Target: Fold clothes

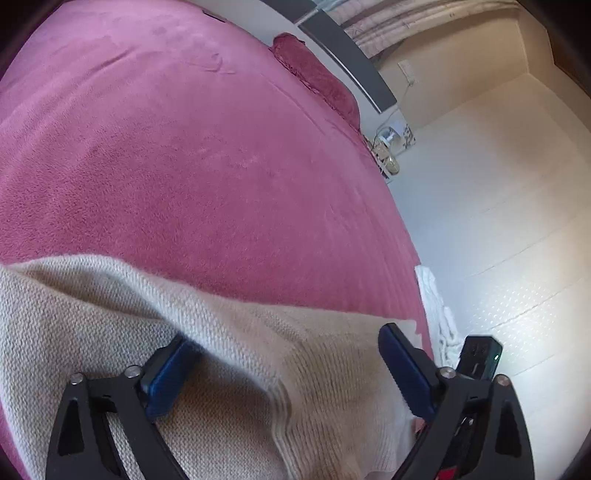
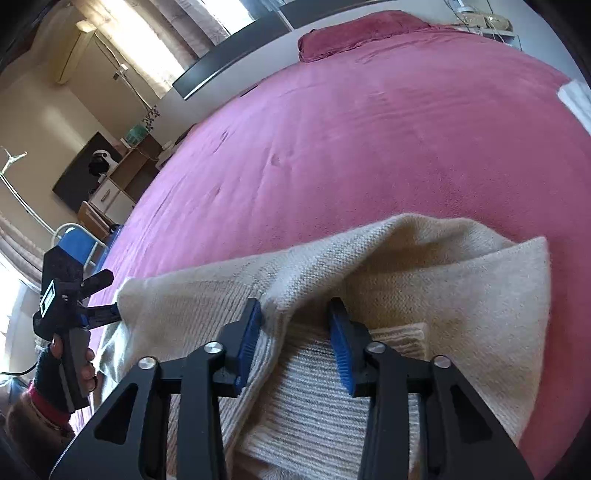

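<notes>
A beige knit sweater [image 1: 110,314] [image 2: 443,288] lies partly folded on the near part of a pink bedspread [image 1: 184,147] [image 2: 369,129]. My left gripper [image 1: 288,369] stands wide open over the sweater's edge, its left pad tucked under a raised fold. The right wrist view shows that same left gripper [image 2: 105,297] in a person's hand [image 2: 74,362], its lower finger touching the sweater's left corner. My right gripper [image 2: 295,332] has its jaws part way in around a tented ridge of the knit. A dark gap shows beside the right pad, so the ridge is not pinched.
A pink pillow [image 1: 314,77] [image 2: 362,33] lies at the head of the bed. A white towel [image 1: 439,321] [image 2: 576,96] hangs at the bed's right edge above a pale floor [image 1: 498,221]. Shelves [image 2: 110,177] and a blue chair [image 2: 77,243] stand left of the bed.
</notes>
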{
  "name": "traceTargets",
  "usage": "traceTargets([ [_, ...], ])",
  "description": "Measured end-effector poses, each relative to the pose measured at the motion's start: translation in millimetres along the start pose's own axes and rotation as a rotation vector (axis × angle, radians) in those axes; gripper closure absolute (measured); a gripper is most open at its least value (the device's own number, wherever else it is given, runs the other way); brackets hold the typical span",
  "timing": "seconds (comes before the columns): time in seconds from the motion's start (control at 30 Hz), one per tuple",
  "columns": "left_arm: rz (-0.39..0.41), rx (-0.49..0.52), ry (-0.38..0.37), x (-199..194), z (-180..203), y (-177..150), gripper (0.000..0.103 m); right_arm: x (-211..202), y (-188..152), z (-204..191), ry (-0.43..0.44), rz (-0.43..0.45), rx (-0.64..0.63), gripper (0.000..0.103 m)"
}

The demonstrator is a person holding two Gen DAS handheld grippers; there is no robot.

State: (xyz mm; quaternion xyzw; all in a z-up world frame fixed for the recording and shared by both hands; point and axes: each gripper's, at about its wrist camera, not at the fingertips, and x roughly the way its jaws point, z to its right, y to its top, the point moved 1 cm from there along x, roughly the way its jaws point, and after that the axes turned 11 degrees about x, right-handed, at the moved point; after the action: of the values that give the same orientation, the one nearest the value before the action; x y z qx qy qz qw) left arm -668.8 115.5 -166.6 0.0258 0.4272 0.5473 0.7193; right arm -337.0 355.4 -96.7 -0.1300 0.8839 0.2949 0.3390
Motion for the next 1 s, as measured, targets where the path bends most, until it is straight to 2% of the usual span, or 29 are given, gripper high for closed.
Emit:
traceTargets([
  [0.03,0.004,-0.008,-0.004,-0.1,-1.3,1.2,0.024,1.0,-0.2,0.6,0.006,0.001,0.003,0.071],
  [0.1,0.001,-0.019,-0.027,3.4,-3.3,2.4,0.027,1.7,0.0,1.9,0.011,0.001,0.004,0.074],
  [0.17,-0.009,-0.015,-0.029,8.0,-3.1,2.3,0.047,1.9,0.5,3.3,0.013,0.001,0.003,0.076],
  [0.23,-0.017,-0.003,-0.004,11.8,-2.6,1.2,0.093,2.1,1.0,4.6,0.016,0.000,0.001,0.080],
  [0.27,-0.013,-0.006,0.007,13.9,-4.7,0.3,0.098,2.2,1.2,5.2,0.017,0.000,0.001,0.083],
  [0.4,0.026,-0.025,0.002,15.1,-12.5,-2.3,0.098,2.6,2.2,7.9,0.022,-0.002,-0.002,0.098],
  [0.6,0.046,-0.077,-0.048,20.6,-23.8,11.4,0.098,5.1,27.3,3.2,0.056,0.033,0.024,0.098],
  [0.73,-0.008,-0.137,-0.047,40.2,-40.0,20.5,0.098,15.6,47.9,10.2,0.054,0.035,0.063,0.098],
  [0.87,-0.042,-0.161,-0.063,48.4,-47.3,27.3,0.097,31.4,52.0,14.5,0.005,-0.002,0.052,0.098],
  [0.9,-0.047,-0.169,-0.080,46.7,-47.9,27.6,0.094,33.1,49.1,16.0,-0.006,-0.021,0.054,0.095],
  [0.93,-0.053,-0.178,-0.100,44.8,-48.1,27.6,0.086,33.0,46.1,17.3,-0.010,-0.034,0.060,0.095],
  [0.97,-0.060,-0.194,-0.132,40.8,-46.8,26.1,0.081,28.7,42.2,18.4,-0.011,-0.036,0.069,0.087],
  [1.0,-0.069,-0.209,-0.153,34.4,-43.4,23.4,0.074,19.5,36.1,19.9,-0.022,-0.032,0.085,0.074],
])
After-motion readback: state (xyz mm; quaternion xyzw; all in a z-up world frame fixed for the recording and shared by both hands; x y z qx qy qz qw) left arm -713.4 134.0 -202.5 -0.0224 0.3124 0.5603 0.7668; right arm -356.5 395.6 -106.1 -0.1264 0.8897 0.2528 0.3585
